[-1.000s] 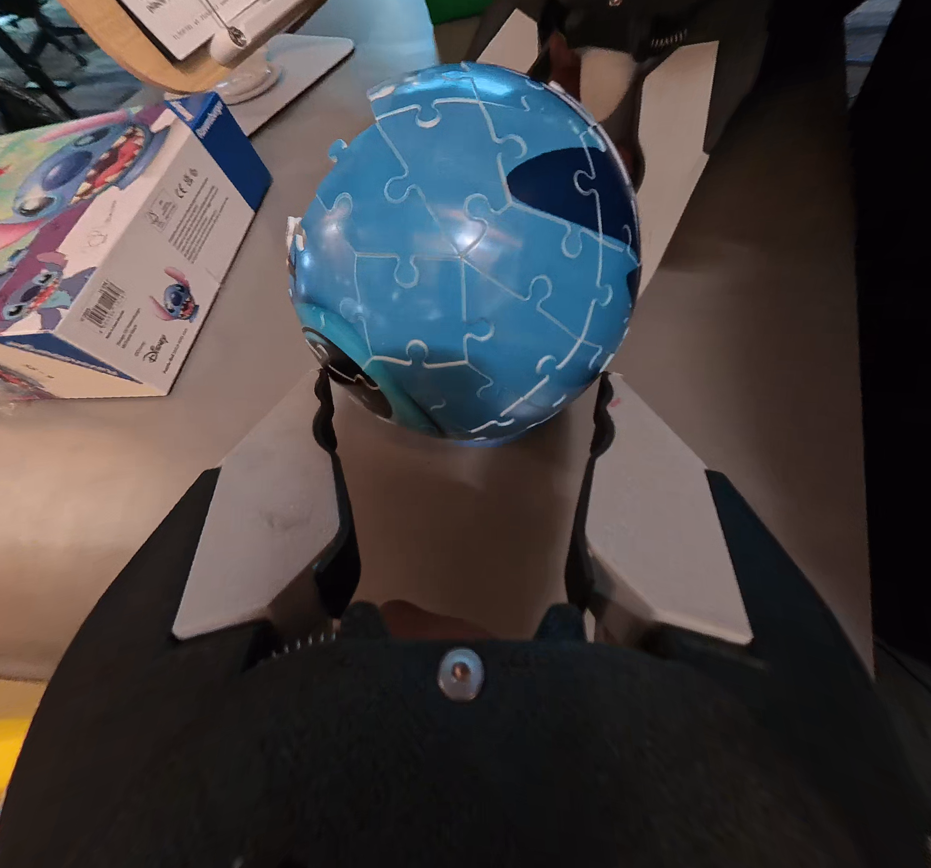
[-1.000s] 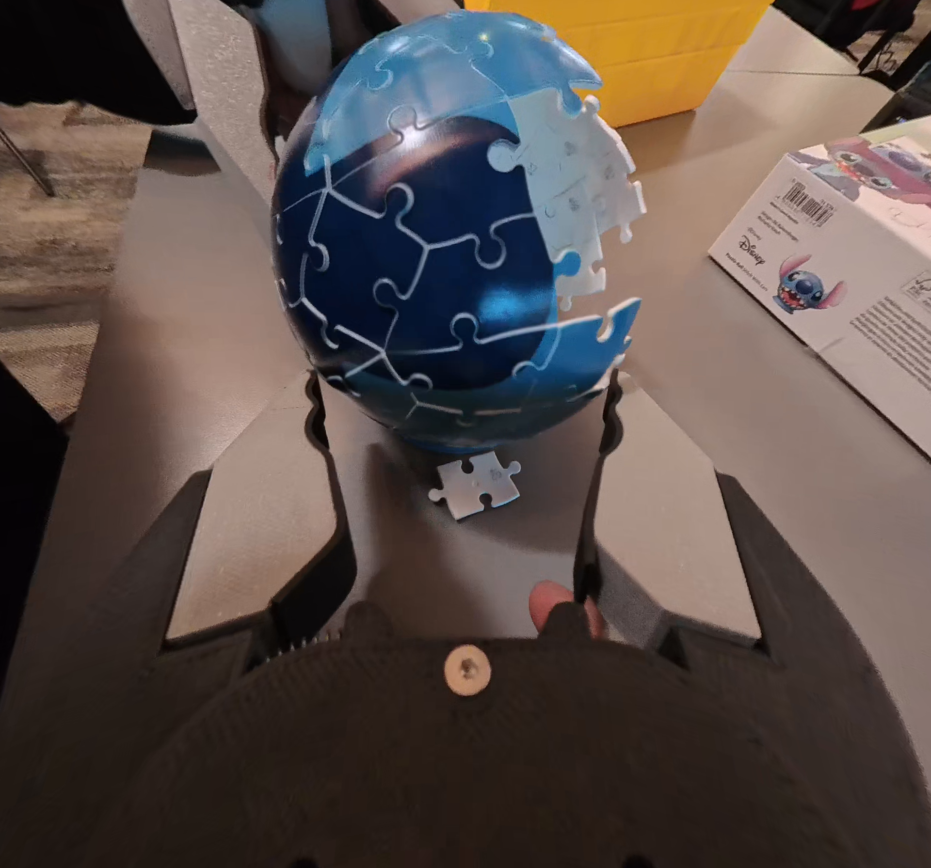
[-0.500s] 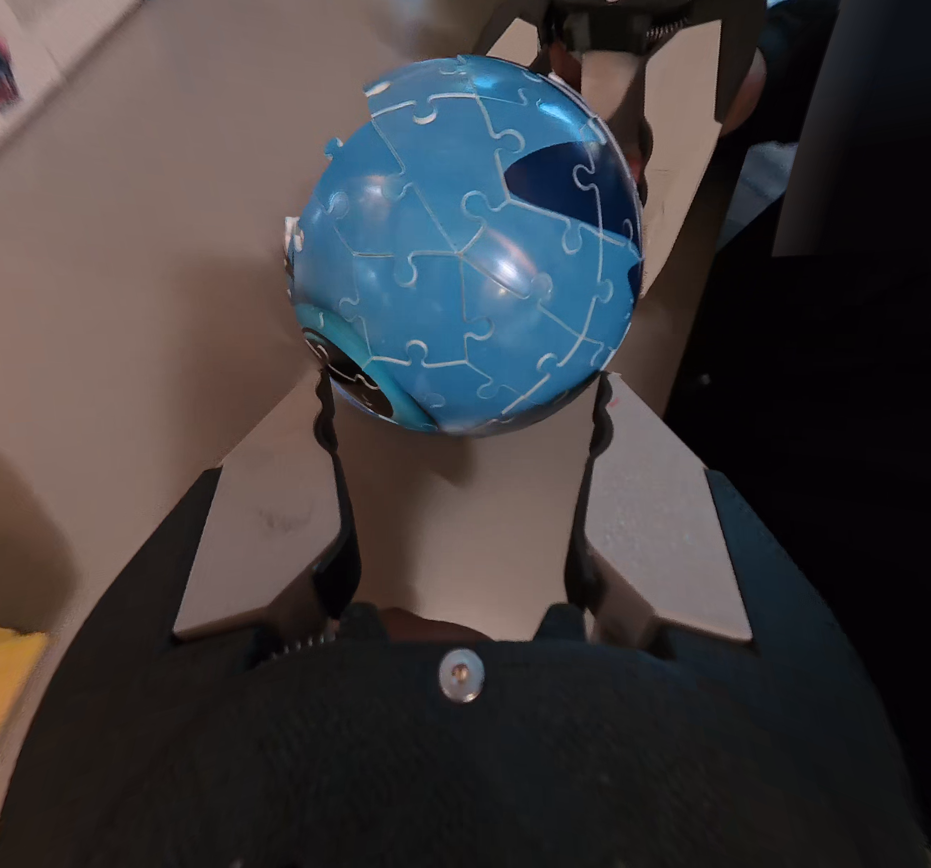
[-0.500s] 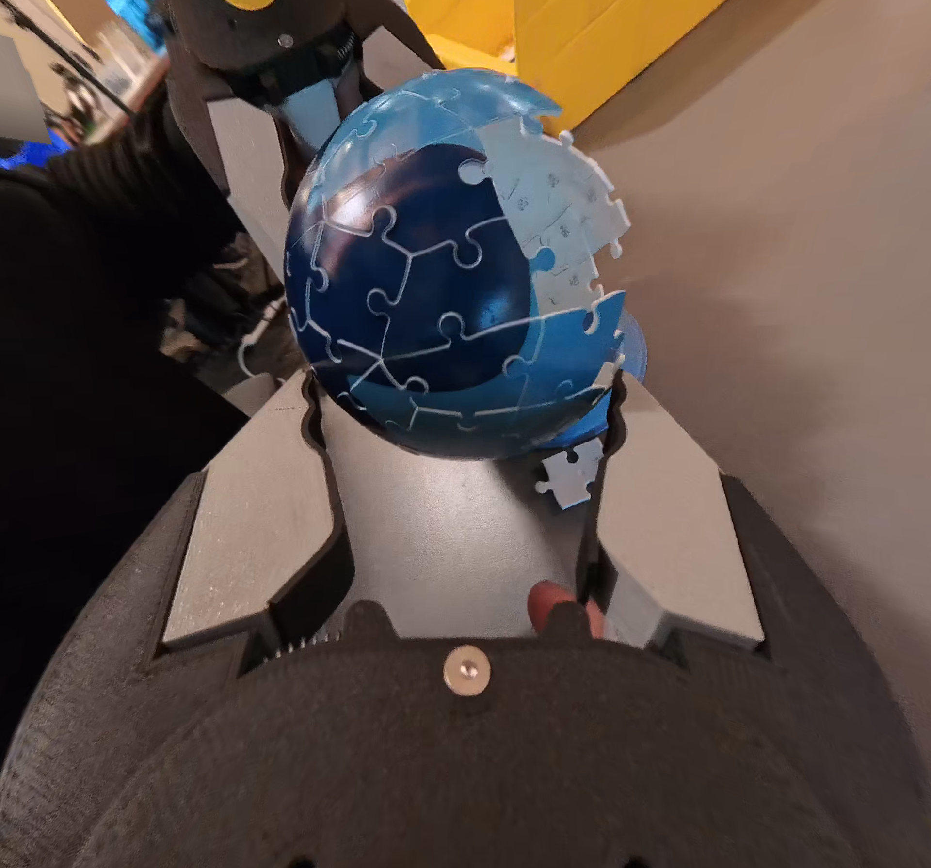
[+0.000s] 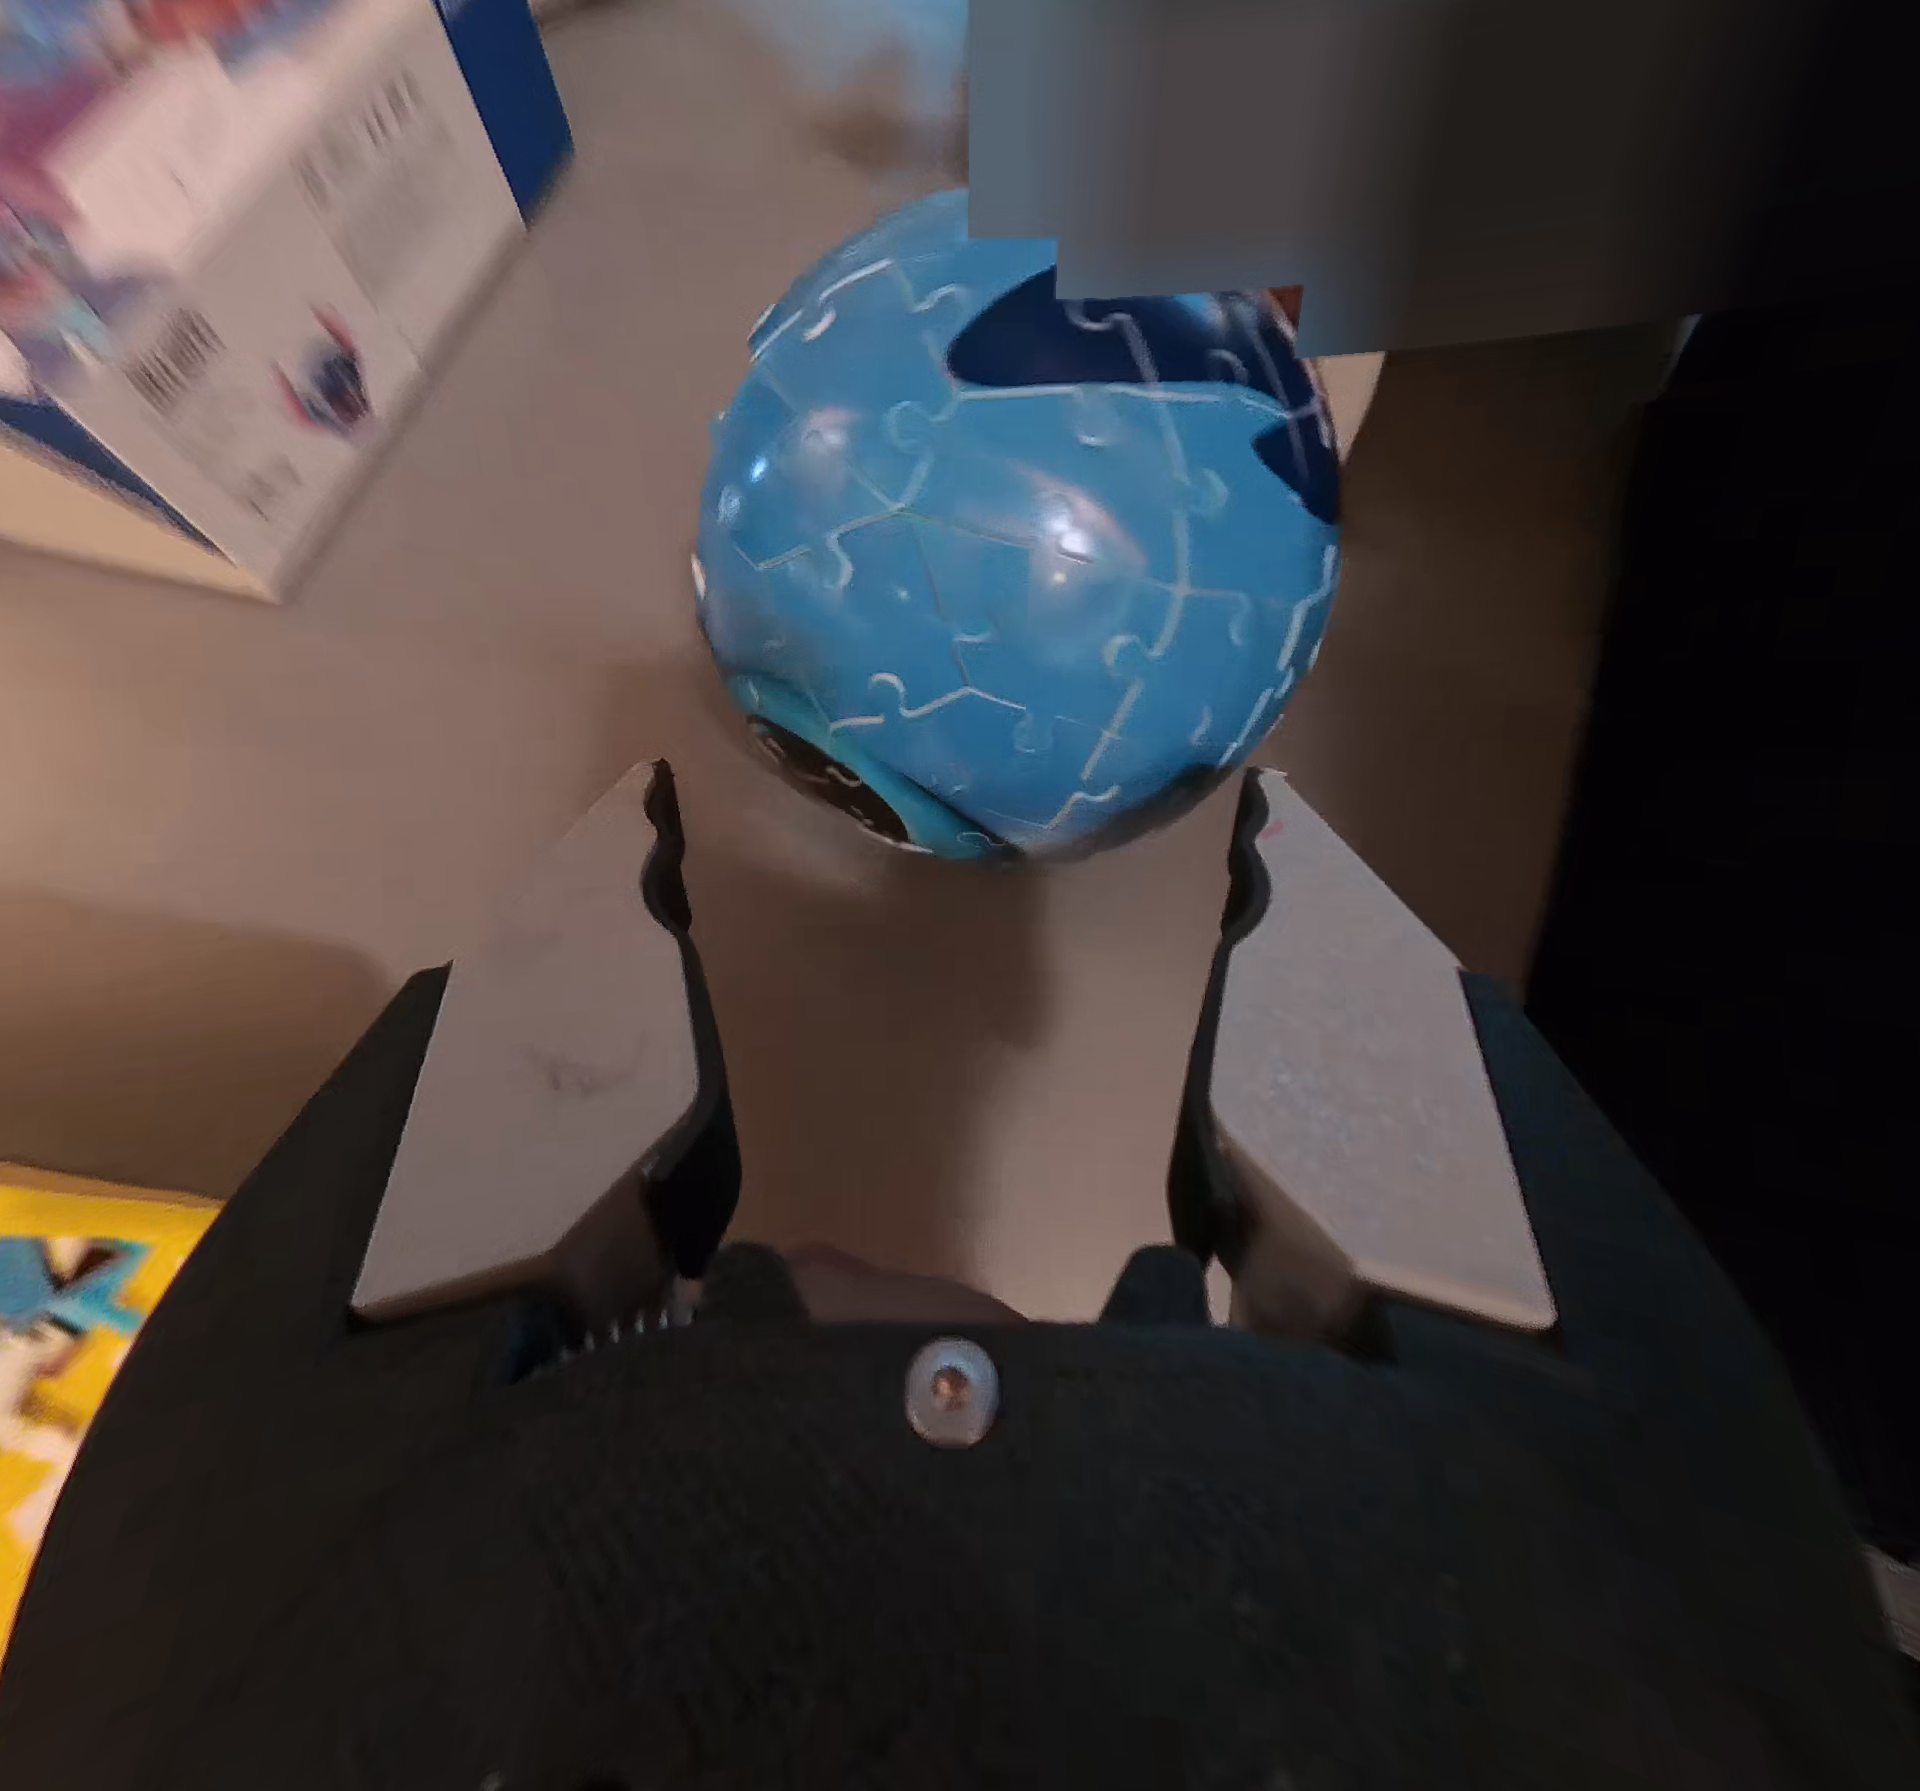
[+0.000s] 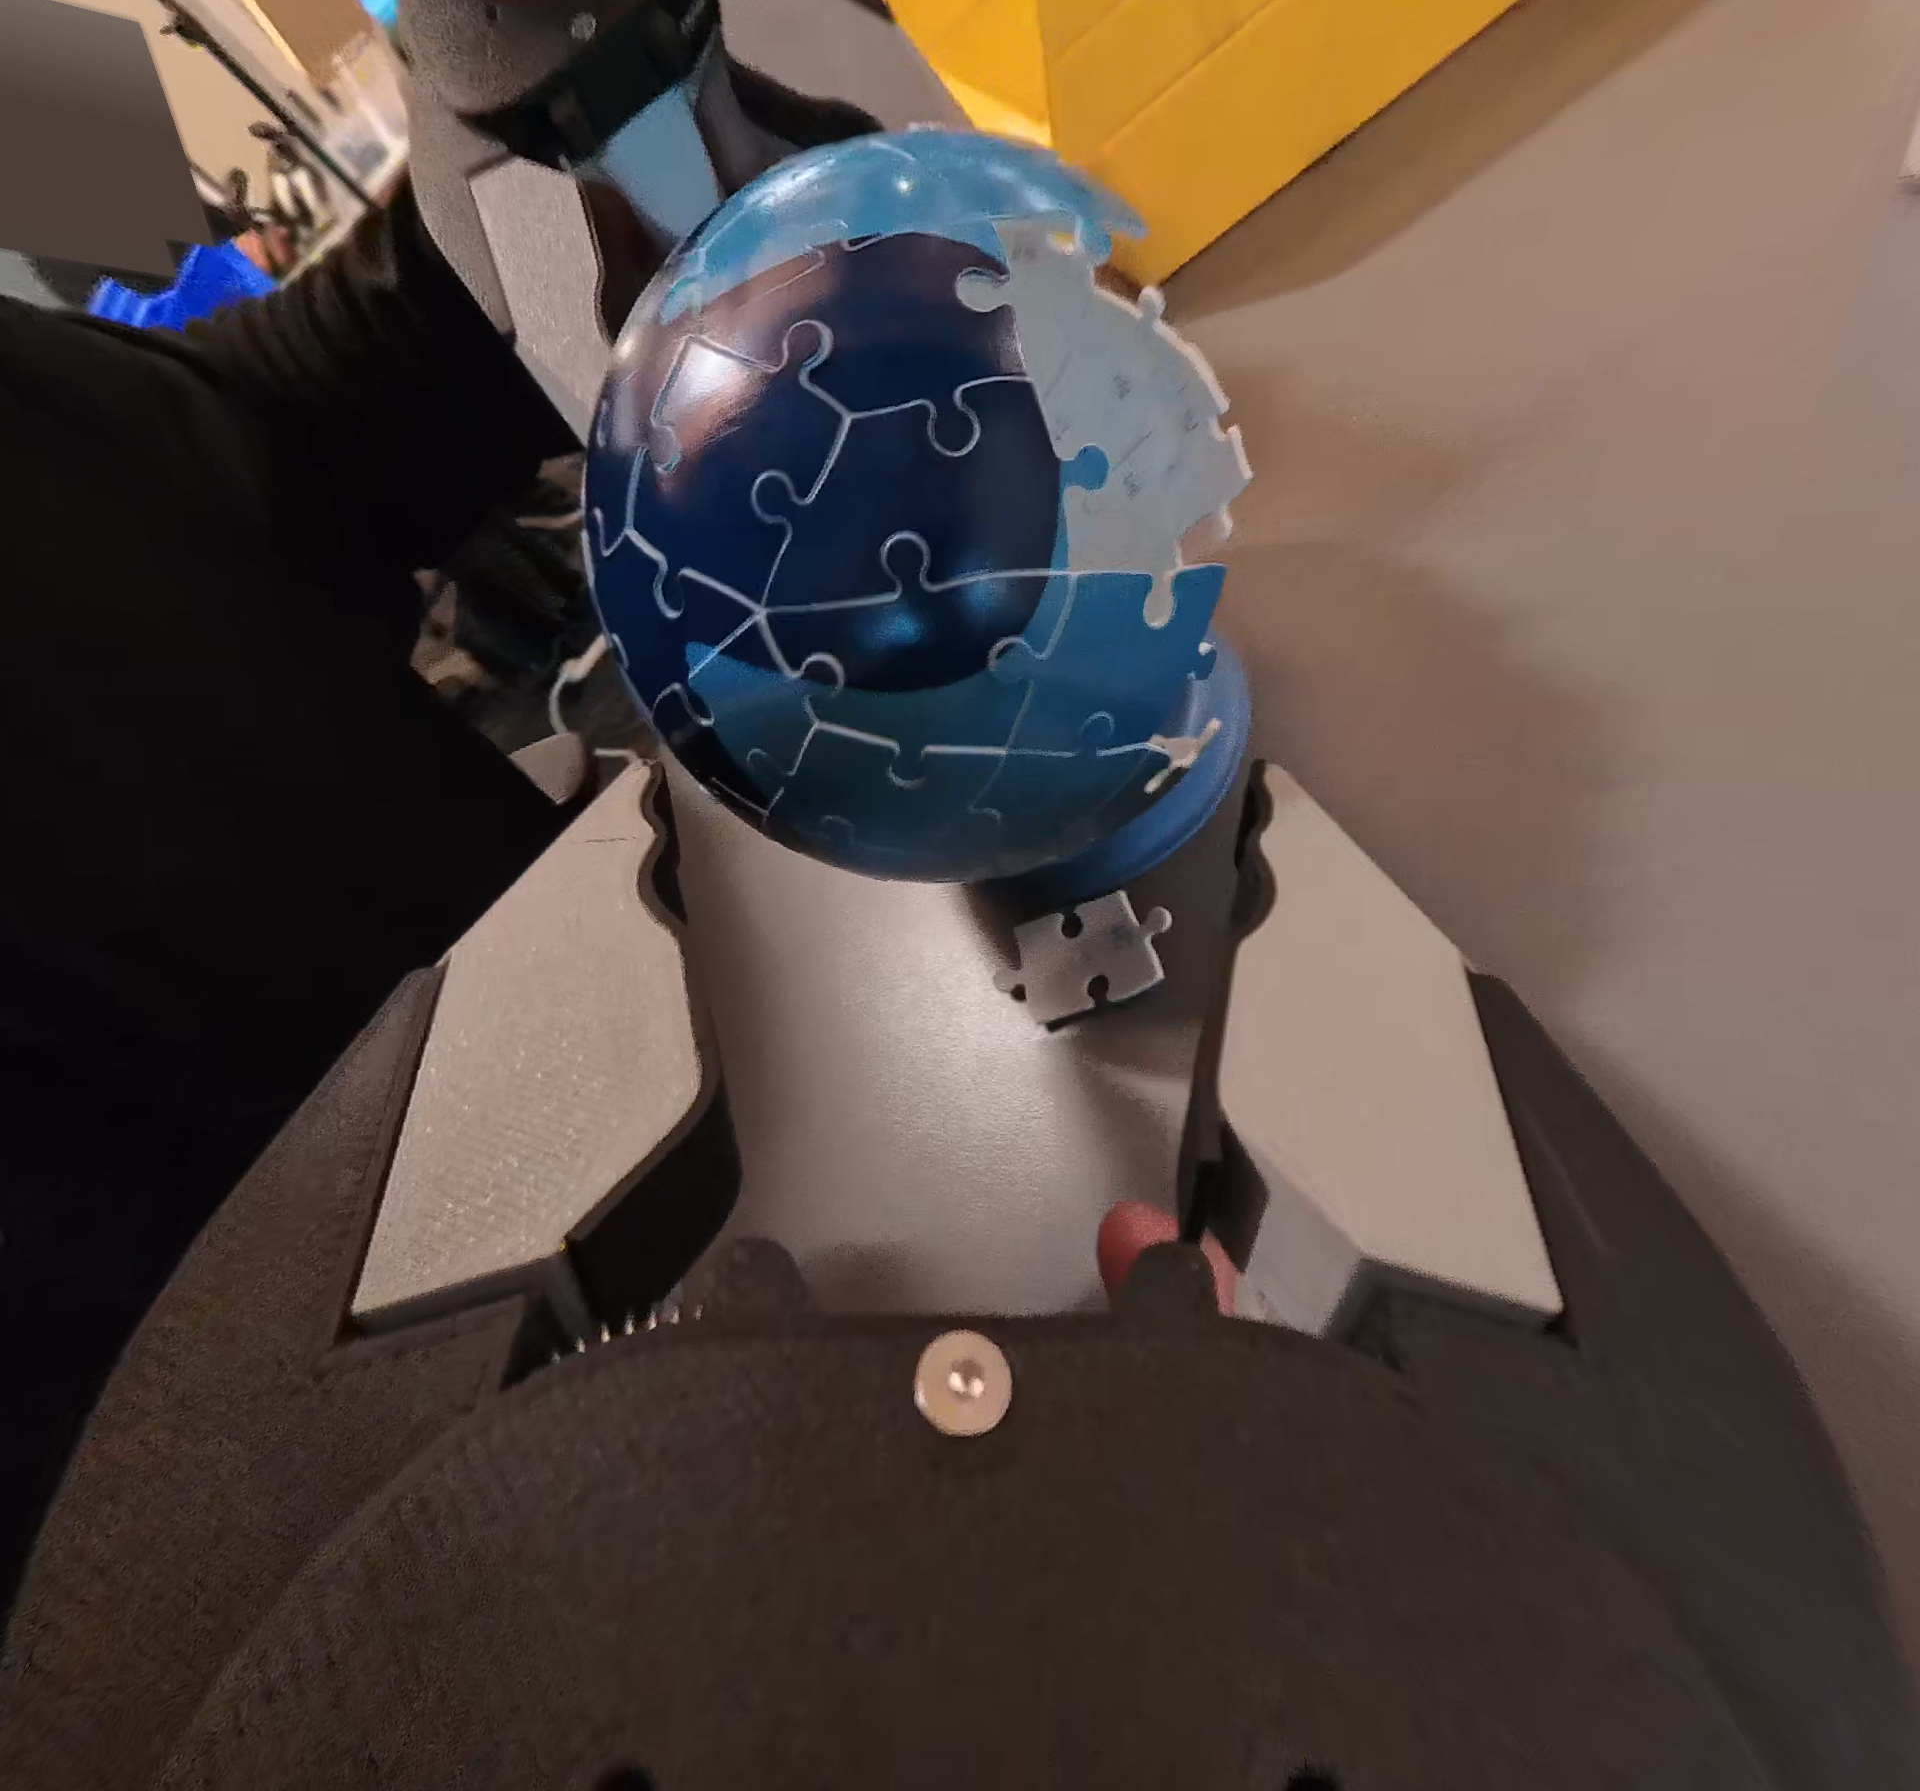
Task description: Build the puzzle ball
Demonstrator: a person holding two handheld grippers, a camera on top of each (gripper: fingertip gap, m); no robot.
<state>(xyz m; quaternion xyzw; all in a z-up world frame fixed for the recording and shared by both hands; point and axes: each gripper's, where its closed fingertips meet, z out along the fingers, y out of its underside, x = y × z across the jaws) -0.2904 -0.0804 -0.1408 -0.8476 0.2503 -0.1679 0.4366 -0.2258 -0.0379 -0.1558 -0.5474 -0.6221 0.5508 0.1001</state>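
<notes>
Because the ball (image 6: pixel 883 557) was lifted clear of its blue stand (image 6: pixel 1195 796) and tilted, the gap in its shell faced right, likely so the open edge could be reached. It seemed pinched between the two grippers from opposite sides, each with its fingers spread wide; the right gripper (image 6: pixel 951 785) cupped the near underside and the left gripper (image 5: pixel 961 785) met the far one, though actual contact was hard to confirm. A loose piece (image 6: pixel 1086 957) lay on the table (image 6: pixel 1558 494) just beside the stand. Mosaic covered the ball's far top in the left view, and the box (image 5: pixel 260 287) was blurred.
</notes>
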